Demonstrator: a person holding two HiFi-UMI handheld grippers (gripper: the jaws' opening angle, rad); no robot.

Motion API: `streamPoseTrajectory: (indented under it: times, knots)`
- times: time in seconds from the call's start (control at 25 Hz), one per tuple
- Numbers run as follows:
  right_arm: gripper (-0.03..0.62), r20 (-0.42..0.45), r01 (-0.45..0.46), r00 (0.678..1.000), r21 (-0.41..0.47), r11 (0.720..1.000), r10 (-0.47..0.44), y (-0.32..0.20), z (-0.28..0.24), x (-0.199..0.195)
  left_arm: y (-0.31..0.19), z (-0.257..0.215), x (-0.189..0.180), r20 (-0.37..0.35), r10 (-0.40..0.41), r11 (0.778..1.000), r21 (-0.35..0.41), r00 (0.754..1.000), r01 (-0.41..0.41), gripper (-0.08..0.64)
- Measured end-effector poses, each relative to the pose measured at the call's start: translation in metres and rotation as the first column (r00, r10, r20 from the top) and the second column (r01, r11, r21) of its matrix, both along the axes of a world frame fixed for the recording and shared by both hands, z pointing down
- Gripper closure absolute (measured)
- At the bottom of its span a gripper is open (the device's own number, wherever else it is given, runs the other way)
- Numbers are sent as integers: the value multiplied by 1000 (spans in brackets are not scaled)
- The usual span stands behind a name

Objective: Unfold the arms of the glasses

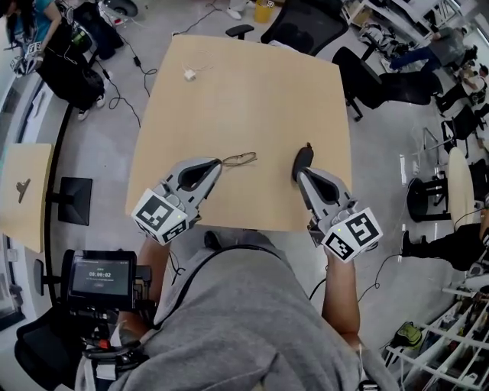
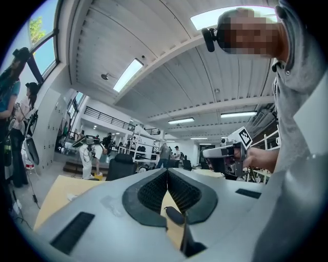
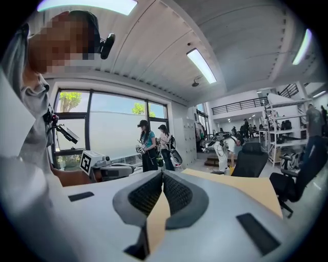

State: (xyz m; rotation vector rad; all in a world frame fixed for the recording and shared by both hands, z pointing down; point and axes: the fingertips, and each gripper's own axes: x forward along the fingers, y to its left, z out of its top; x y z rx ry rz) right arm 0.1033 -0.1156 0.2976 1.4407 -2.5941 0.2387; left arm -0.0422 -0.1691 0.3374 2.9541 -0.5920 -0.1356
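**A:** What's nearest to me?

**B:** My left gripper (image 1: 216, 163) has its jaws pressed together at the tips. A small dark shape shows in the slot behind them, and I can't tell what it is. My right gripper (image 1: 303, 159) is closed as well, with nothing between its pads.

**A:** And the glasses?

**B:** The glasses (image 1: 241, 159) lie flat on the table (image 1: 252, 92), just beside my left tips. The right gripper is off to the other side of them.

**A:** How do I do this step well?

**B:** I'd open both claws first. One steadies the front of the frame while the other takes an arm near its hinge and swings it out slowly. It's thin wire, so I expect it to skate on the smooth wood and bend under a hard squeeze.

**A:** Further out?

**B:** Pale bare wood, with a small white object (image 1: 189, 74) near the far edge. Beyond that there's a black office chair (image 1: 306, 23), grey floor with cables, and people at the room's sides.
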Motion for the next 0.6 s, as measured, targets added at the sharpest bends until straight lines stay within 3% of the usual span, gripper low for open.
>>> streamPoseTrajectory:
  times: [0.6]
  knots:
    - [583,33,94,995,-81,992,-92,-89,39,7,-61,20,25,45,-43,998,-39,998,45,554]
